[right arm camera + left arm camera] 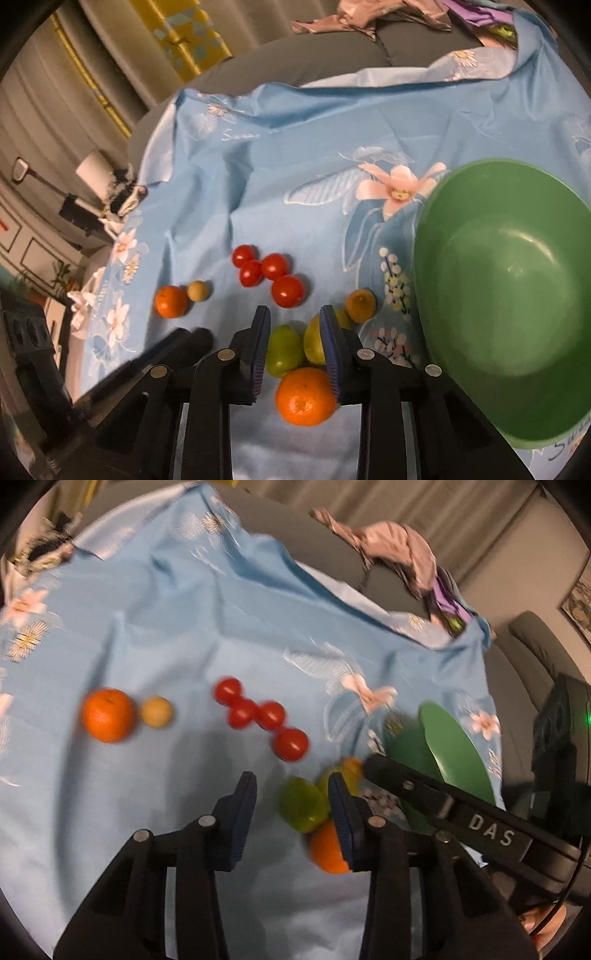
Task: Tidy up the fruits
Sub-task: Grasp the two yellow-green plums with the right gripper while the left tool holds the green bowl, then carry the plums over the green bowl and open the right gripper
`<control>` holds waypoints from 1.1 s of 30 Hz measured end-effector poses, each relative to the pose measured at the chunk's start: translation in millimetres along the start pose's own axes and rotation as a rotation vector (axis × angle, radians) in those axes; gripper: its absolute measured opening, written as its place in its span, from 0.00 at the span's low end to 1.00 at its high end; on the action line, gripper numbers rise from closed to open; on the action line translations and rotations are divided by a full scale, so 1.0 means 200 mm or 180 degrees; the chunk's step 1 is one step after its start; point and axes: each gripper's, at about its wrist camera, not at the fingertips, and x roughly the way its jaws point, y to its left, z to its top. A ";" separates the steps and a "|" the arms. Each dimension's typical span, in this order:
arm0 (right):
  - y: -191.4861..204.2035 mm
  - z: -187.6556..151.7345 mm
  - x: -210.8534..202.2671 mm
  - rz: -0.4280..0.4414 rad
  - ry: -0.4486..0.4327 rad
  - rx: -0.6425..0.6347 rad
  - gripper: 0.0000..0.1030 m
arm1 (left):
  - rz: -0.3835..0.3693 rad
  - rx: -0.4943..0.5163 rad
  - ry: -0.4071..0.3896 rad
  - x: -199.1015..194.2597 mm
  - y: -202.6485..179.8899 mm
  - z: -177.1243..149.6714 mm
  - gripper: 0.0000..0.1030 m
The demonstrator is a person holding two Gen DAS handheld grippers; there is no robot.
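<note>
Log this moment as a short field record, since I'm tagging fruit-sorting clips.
surface: blue floral cloth
container: green bowl, empty, at right
red fruit: four tomatoes clustered
far oranges: one orange beside a small tan fruit
near group: orange, green fruits, small orange-yellow fruit
left gripper: open, empty
right gripper: open, above near orange

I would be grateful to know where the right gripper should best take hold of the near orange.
Grip the near orange across its widest middle, coming straight down from above. It is round, so only the equator holds well. The right gripper is open above it; green fruits touch its far side, so close left-to-right.
</note>
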 end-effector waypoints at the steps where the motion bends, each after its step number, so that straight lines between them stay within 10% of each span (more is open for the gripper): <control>1: -0.01 0.00 0.01 -0.0026 0.0022 0.0048 0.29 | -0.0026 -0.0031 0.0050 0.01 0.01 0.00 0.33; 15: -0.08 0.01 0.19 -0.0258 0.0314 0.0391 0.29 | -0.0097 -0.0098 0.0438 0.19 0.02 -0.02 0.33; 33: -0.08 -0.01 0.26 -0.0136 0.0361 0.0414 0.34 | -0.0137 -0.0175 0.0328 0.16 0.03 -0.03 0.33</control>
